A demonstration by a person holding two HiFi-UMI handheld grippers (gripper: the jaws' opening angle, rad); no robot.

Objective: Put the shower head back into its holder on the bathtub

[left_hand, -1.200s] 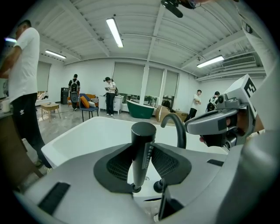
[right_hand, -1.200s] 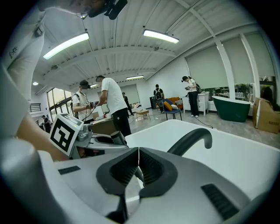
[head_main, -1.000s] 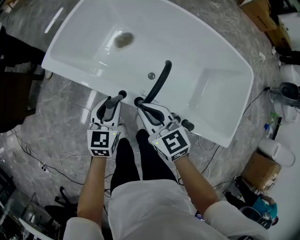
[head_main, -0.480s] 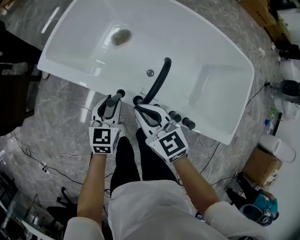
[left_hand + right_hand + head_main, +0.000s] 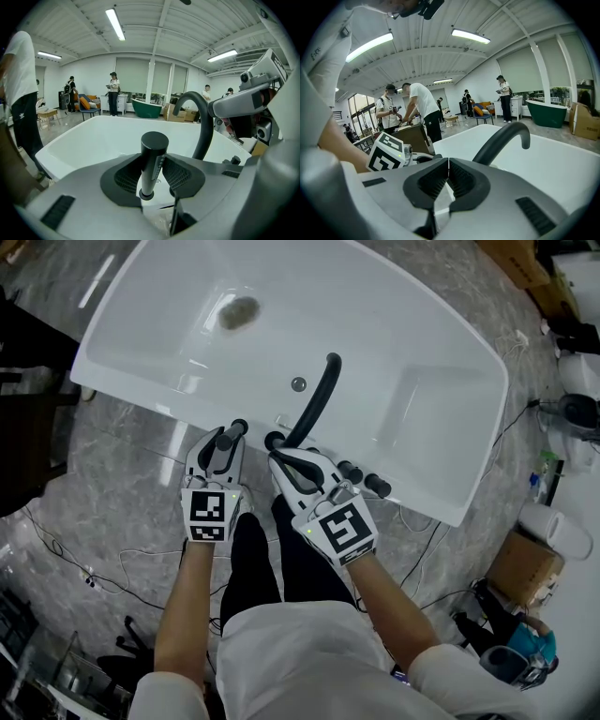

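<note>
Nearest the person, only square marker patterns are shown on the cubes (image 5: 207,516); no brand or legible writing is to be found anywhere. The shower head (image 5: 153,152), a black cylinder, is clasped upright between the fingers of the left gripper (image 5: 225,442). Its foot is met by a dark ring (image 5: 146,193) on the near rim of the bathtub (image 5: 375,343), judged to be the holder. Seating is thus judged nearly done; release and withdrawal are left. The right gripper (image 5: 448,168) is clenched on nothing beside the curved spout (image 5: 317,399).
</note>
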